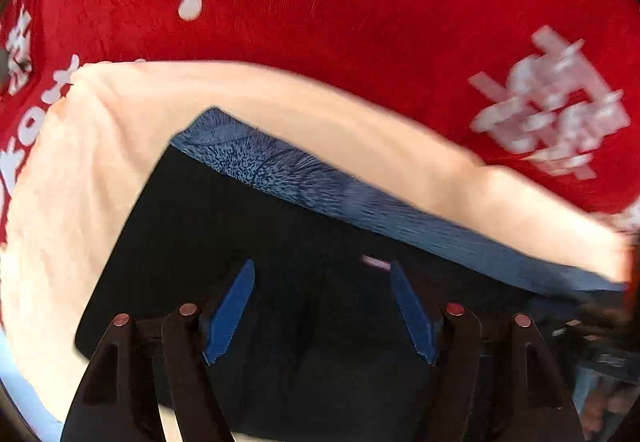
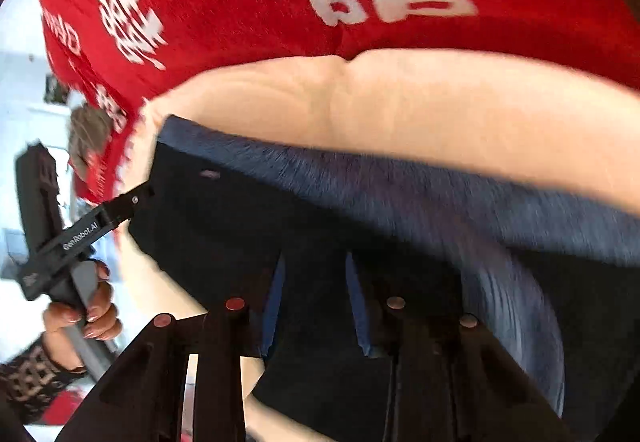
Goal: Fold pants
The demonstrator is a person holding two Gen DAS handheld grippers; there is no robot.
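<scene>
Dark navy pants (image 1: pixel 248 242) with a lighter blue band (image 1: pixel 280 166) along their far edge lie on a cream cloth (image 1: pixel 80 162). My left gripper (image 1: pixel 322 270) is open, its blue pads (image 1: pixel 232 314) spread wide just over the dark fabric. In the right wrist view the pants (image 2: pixel 224 218) lie the same way, the blue band (image 2: pixel 360 186) across the middle. My right gripper (image 2: pixel 316 262) is open too, its blue pads (image 2: pixel 276 302) a narrower gap apart over the pants. The left gripper's body (image 2: pixel 84 230) shows at the left in a hand (image 2: pixel 92 310).
A red cloth with white characters (image 1: pixel 360 22) covers the surface beyond the cream cloth and also shows in the right wrist view (image 2: pixel 224 2). The cream cloth (image 2: pixel 400 102) runs past the pants' far edge. A pale room background (image 2: pixel 24 62) lies at the left.
</scene>
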